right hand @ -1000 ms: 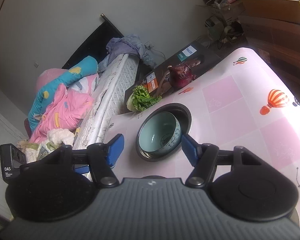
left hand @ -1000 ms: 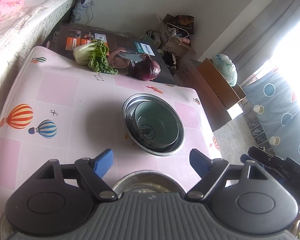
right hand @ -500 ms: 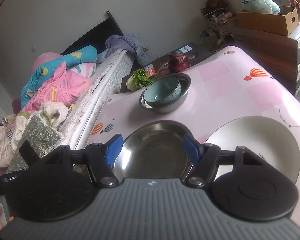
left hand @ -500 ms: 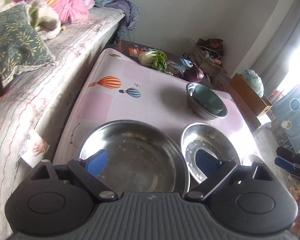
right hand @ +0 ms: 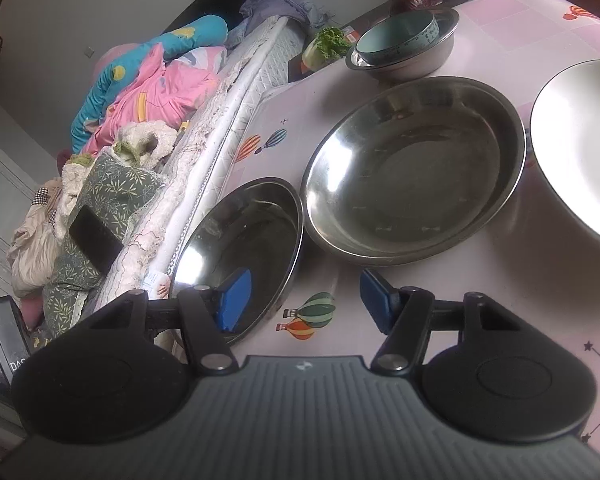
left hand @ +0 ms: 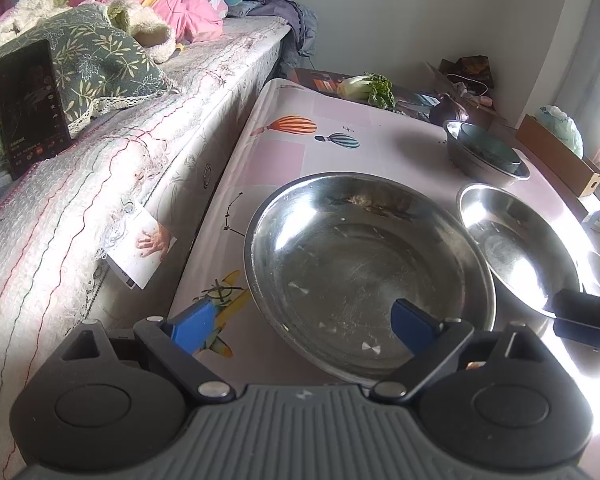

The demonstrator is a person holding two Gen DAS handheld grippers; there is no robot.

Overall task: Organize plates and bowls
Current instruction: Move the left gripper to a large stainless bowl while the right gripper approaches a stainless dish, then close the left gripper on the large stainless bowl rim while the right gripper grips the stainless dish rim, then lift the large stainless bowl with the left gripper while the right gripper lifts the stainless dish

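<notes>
A large steel bowl sits on the pink table in front of my left gripper, which is open with its right finger over the bowl's near rim. A second steel bowl lies to its right. Far off, a teal bowl sits nested in a small steel bowl. In the right wrist view my right gripper is open and empty; its left finger is over the near steel bowl. Beyond lie the wider steel bowl, a white plate and the nested teal bowl.
A bed with bedding and a phone runs along the table's left edge. Greens and a red onion lie at the table's far end. Cardboard boxes stand beyond the right side.
Both grippers have pulled back from the nested bowls toward the near end of the table and dropped lower, so the steel bowls and white plate came into view. Both stayed open.
</notes>
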